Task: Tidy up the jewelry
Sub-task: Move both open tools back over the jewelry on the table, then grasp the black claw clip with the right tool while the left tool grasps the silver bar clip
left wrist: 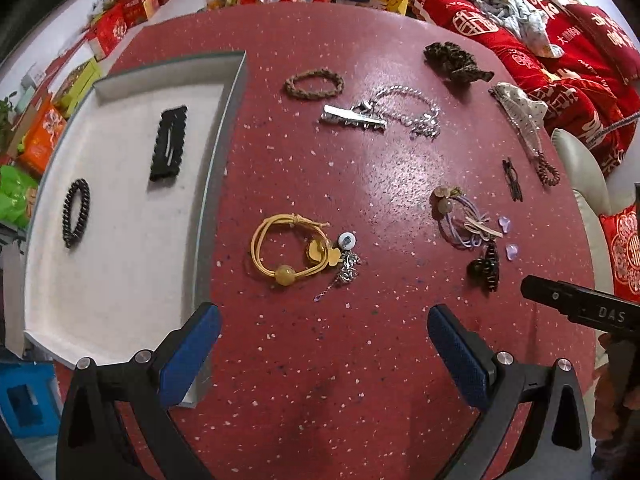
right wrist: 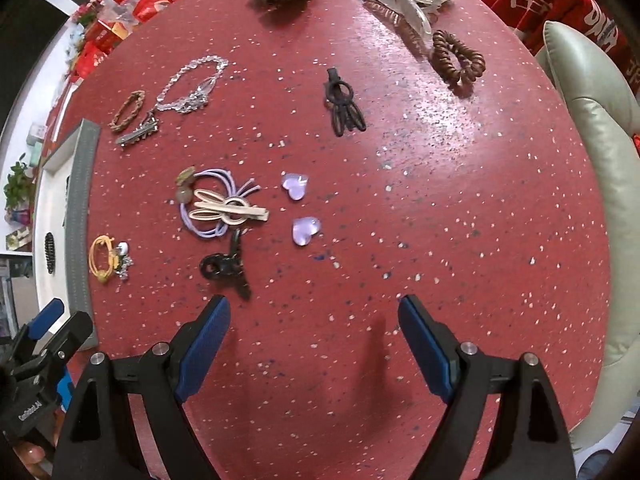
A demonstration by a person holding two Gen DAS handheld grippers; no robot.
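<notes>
My left hand-held gripper [left wrist: 324, 328] wide open, empty; right hand-held gripper [right wrist: 314, 320] same. Jewelry loose mid-worktop [right wrist: 440, 200]: yellow hair tie [left wrist: 280, 252], purple hearts [right wrist: 306, 230]. Tray [left wrist: 120, 280] at worktop's left edge holds black clip [left wrist: 169, 142], black coil tie [left wrist: 75, 212].

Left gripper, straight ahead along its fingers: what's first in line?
Likely the yellow hair tie with its charm cluster, lying slightly left of the open left gripper axis. Only bare red table lies before it. Depth is unclear.
</notes>
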